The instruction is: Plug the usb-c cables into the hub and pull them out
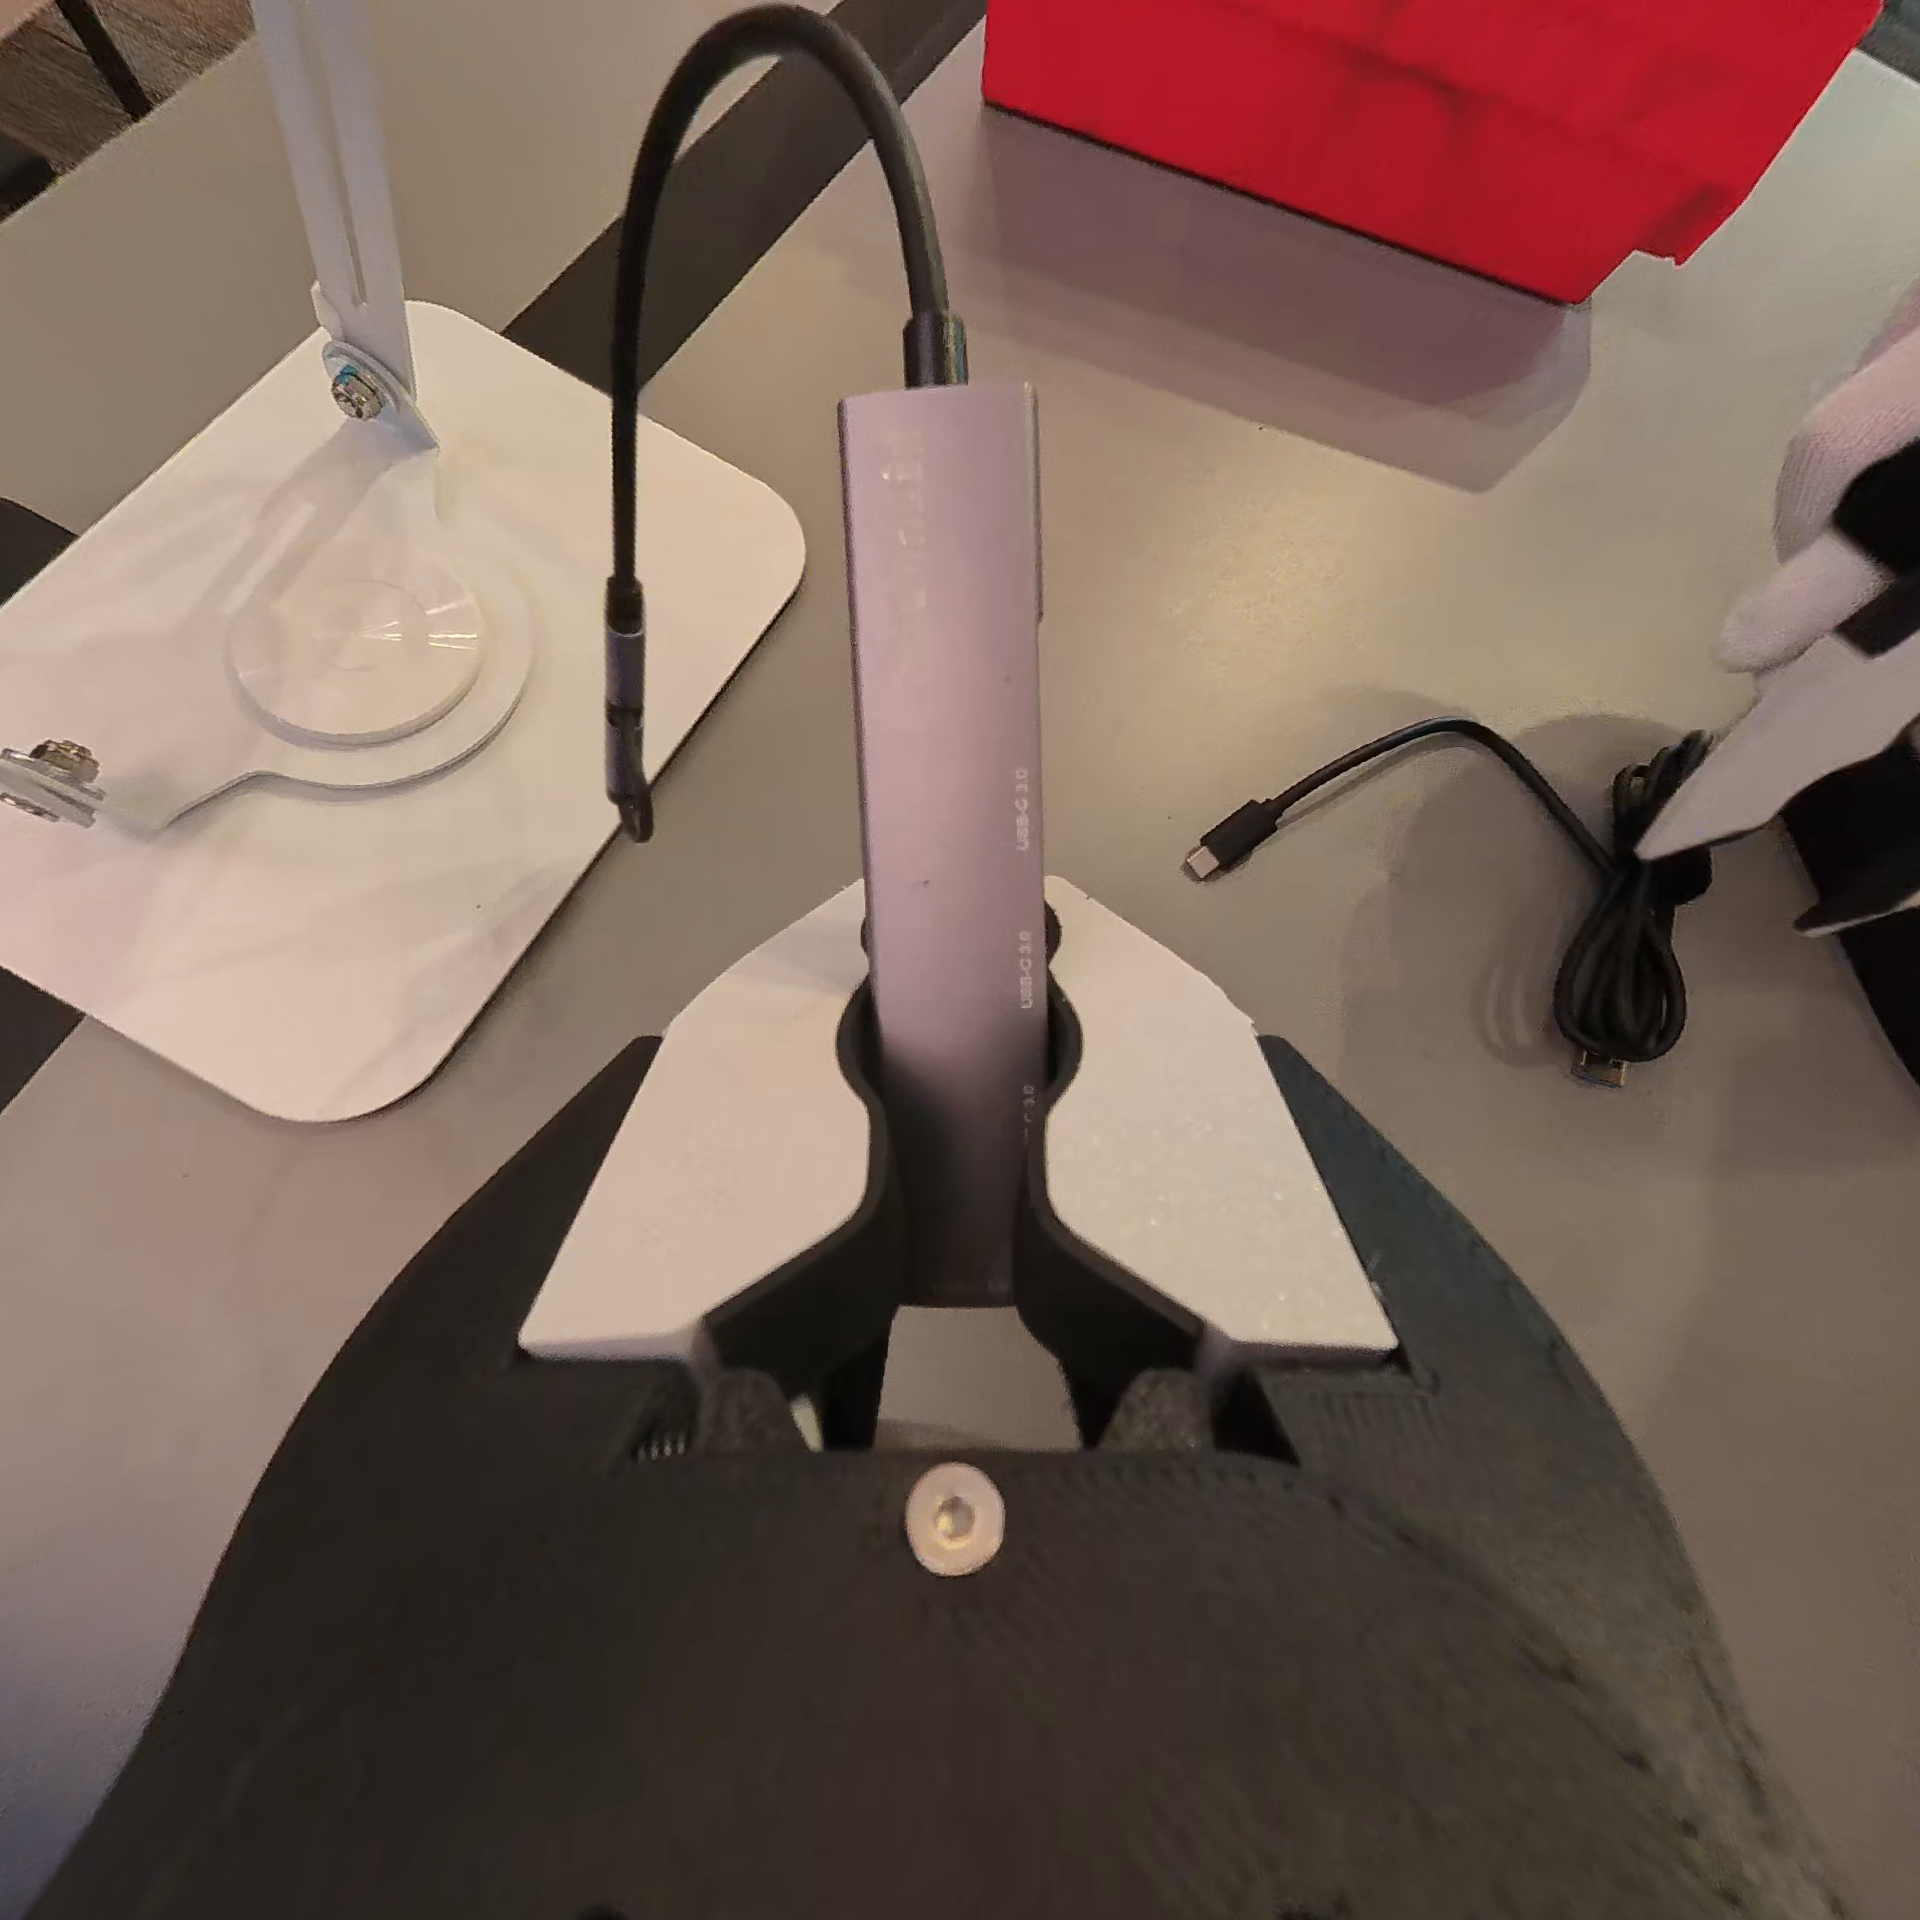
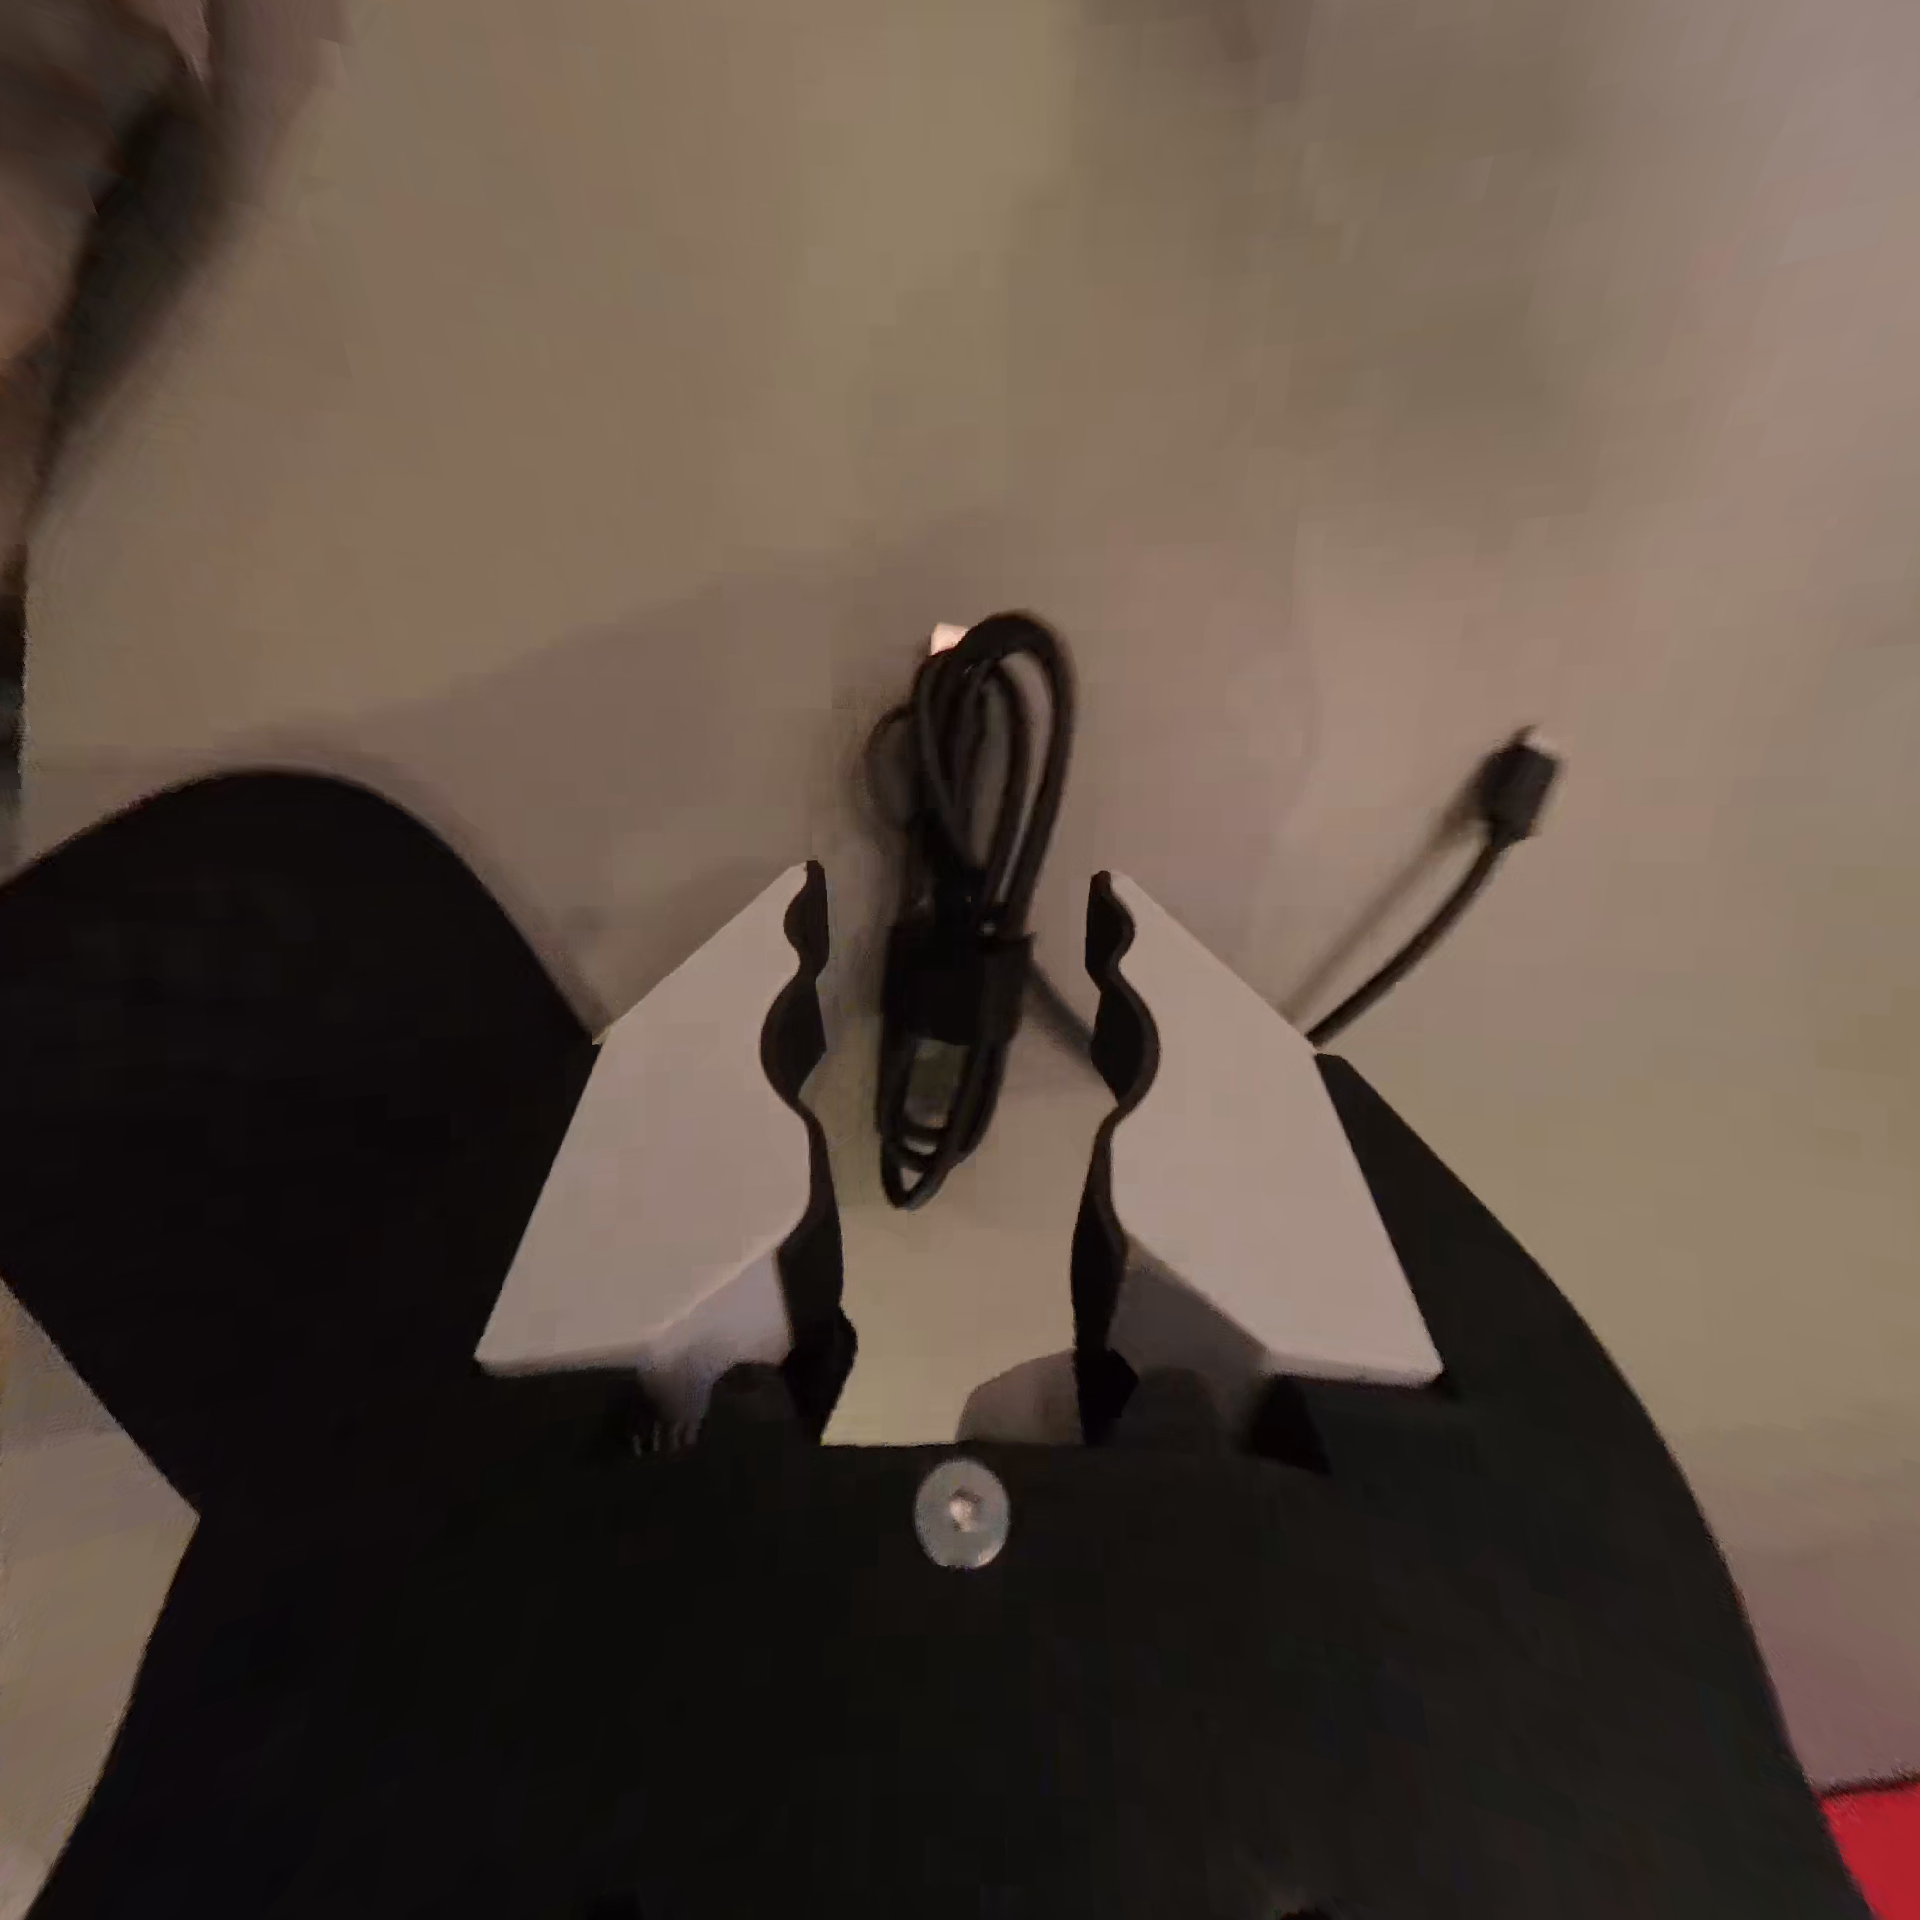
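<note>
My left gripper [image 1: 951,914] is shut on a long grey hub [image 1: 935,665], held pointing away from me above the table. The hub's own short black cable [image 1: 665,312] arcs off its far end and hangs down to a plug [image 1: 629,748]. A black usb-c cable lies on the table to the right, bundled [image 1: 1621,966], with its free plug [image 1: 1210,857] pointing left. My right gripper [image 2: 956,883] is open, its fingers on either side of the bundle [image 2: 961,914], just above it. The free plug [image 2: 1517,790] shows at the right. The right gripper's fingertip [image 1: 1704,821] shows by the bundle.
A white stand with a flat base [image 1: 364,727] and upright arm sits at the left. A red box [image 1: 1455,125] stands at the back right. A white-gloved hand [image 1: 1829,540] holds the right gripper. The grey table [image 1: 1247,582] lies between hub and cable. About 11 cm separates my right fingertips from the free plug [image 2: 1517,790]. My left wrist view [image 1: 1251,835] looks at it from another angle.
</note>
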The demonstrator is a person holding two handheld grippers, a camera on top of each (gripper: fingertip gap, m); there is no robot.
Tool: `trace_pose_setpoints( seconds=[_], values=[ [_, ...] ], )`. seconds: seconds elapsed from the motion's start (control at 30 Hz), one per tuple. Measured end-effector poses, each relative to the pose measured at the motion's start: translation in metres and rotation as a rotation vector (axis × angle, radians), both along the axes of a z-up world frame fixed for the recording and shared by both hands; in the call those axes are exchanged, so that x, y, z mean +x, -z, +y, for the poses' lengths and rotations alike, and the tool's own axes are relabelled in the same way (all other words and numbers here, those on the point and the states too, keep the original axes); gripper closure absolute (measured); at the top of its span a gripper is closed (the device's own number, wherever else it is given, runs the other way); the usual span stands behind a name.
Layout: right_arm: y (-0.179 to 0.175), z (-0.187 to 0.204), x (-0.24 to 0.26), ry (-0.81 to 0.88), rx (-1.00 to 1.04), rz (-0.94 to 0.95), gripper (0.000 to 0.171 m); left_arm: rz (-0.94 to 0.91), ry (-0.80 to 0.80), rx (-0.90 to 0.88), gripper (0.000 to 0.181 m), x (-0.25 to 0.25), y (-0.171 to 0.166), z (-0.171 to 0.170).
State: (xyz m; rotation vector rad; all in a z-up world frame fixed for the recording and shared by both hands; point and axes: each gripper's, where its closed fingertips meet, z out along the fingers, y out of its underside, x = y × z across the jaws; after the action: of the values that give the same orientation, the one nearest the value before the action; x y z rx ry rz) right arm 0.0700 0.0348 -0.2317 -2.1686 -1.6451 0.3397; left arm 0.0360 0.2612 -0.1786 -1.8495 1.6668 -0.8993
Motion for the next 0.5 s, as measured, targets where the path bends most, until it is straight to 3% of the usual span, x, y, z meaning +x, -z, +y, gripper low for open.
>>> trace_pose_setpoints(
  seconds=[0.13,0.23,0.37,0.5],
  values=[
    [0.029,-0.006,0.003,-0.009,-0.044,-0.068,0.128,0.002,0.013,0.004,0.158,0.003,0.0,-0.005],
    [0.034,0.0,0.003,0.003,-0.022,-0.067,0.144,0.005,0.017,0.009,0.158,0.004,0.001,-0.007],
    [0.029,0.001,0.002,0.009,-0.003,-0.017,0.154,0.004,0.013,0.008,0.158,0.003,0.001,-0.006],
    [-0.003,0.005,0.007,0.052,0.071,0.085,0.156,0.0,0.007,0.008,0.158,0.003,0.0,-0.005]
  ],
)
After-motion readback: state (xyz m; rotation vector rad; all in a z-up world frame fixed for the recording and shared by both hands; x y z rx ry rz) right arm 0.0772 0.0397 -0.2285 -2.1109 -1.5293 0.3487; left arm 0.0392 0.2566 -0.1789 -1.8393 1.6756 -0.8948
